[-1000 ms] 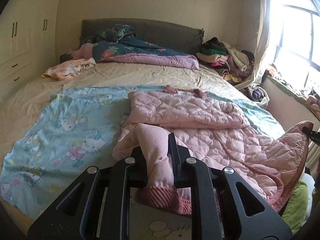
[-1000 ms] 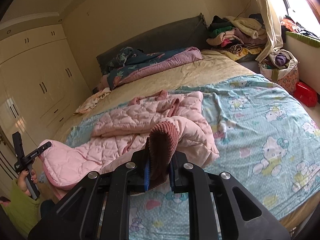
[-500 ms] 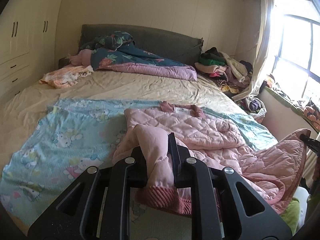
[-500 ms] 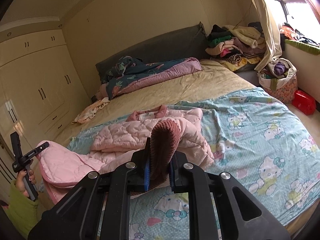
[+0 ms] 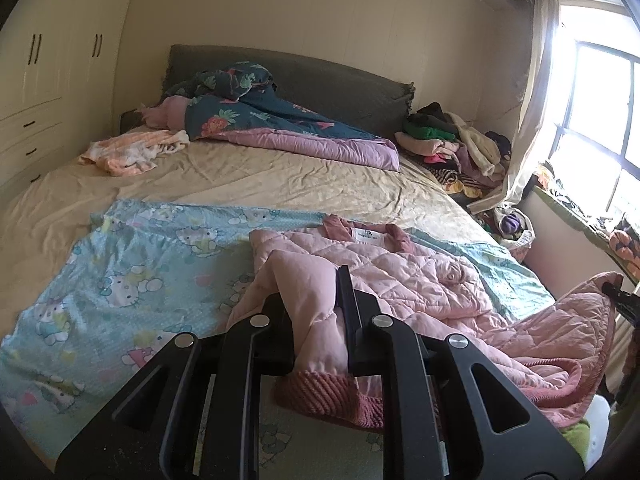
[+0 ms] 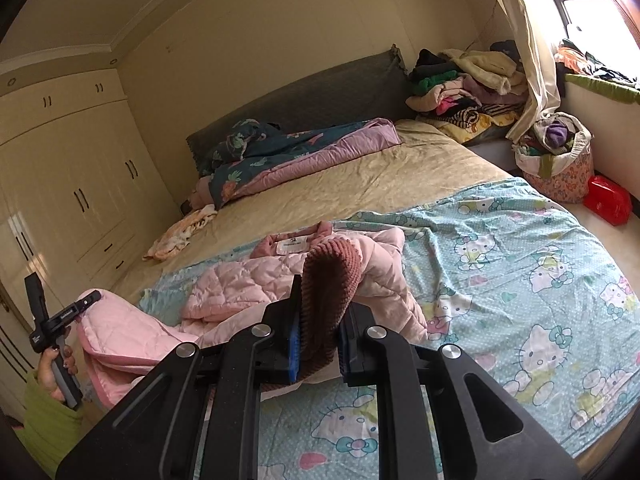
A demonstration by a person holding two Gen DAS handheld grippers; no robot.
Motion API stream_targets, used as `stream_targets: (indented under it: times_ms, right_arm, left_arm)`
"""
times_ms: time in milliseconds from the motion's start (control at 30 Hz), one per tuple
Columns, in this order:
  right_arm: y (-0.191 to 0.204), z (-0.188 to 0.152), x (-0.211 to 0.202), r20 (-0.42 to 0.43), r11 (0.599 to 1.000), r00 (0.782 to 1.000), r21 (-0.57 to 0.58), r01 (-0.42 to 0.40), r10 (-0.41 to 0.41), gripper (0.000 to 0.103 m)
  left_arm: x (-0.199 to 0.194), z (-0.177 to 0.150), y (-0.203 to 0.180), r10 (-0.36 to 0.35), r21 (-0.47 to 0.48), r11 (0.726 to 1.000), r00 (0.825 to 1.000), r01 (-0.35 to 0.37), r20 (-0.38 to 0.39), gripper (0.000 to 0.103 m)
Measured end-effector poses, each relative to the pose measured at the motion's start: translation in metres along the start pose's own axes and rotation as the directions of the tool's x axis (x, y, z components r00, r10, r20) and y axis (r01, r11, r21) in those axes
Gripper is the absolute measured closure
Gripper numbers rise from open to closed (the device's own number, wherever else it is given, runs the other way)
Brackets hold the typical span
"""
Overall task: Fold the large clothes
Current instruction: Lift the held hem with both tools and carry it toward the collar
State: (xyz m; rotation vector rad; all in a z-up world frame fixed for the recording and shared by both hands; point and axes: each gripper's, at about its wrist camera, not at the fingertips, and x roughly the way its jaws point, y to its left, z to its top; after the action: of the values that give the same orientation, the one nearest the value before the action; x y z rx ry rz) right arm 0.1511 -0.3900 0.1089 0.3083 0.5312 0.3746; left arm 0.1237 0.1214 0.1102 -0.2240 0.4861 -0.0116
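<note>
The pink quilted jacket (image 5: 424, 280) lies crumpled on a blue cartoon-print sheet (image 5: 120, 280) at the foot of the bed (image 5: 280, 180), its collar and label toward the headboard. The left hand-held gripper (image 5: 316, 320) is clamped on one sleeve just above its ribbed cuff (image 5: 328, 396). The right hand-held gripper (image 6: 318, 344) is clamped on the other ribbed cuff (image 6: 328, 276), which stands up between its fingers. Part of the jacket hangs over the bed edge.

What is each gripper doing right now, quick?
Left gripper: shut on the pink jacket, at a sleeve near its ribbed cuff.
Right gripper: shut on the jacket's other ribbed cuff.
</note>
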Motion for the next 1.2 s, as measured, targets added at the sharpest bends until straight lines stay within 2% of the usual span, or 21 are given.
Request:
stream_targets:
  times_ms: [633,900,1200]
  right_arm:
    - [-0.009,0.03,0.035,-0.021,0.999,0.999,0.019,0.029,-0.029,0.09]
    - [0.0,0.049,0.044,-0.007,1.0,1.0,0.001,0.028,-0.028,0.09]
    - [0.007,0.076,0.054,0.042,1.0,0.999,0.012,0.025,-0.025,0.09]
  left_arm:
    - [0.037,0.024,-0.001,0.051,0.004,0.999,0.999,-0.051,-0.009,0.093]
    - [0.031,0.036,-0.005,0.028,-0.006,1.0,0.999,-0.028,0.017,0.093]
    - [0.045,0.056,0.0,0.075,-0.034,0.997,0.997,-0.074,0.028,0.093]
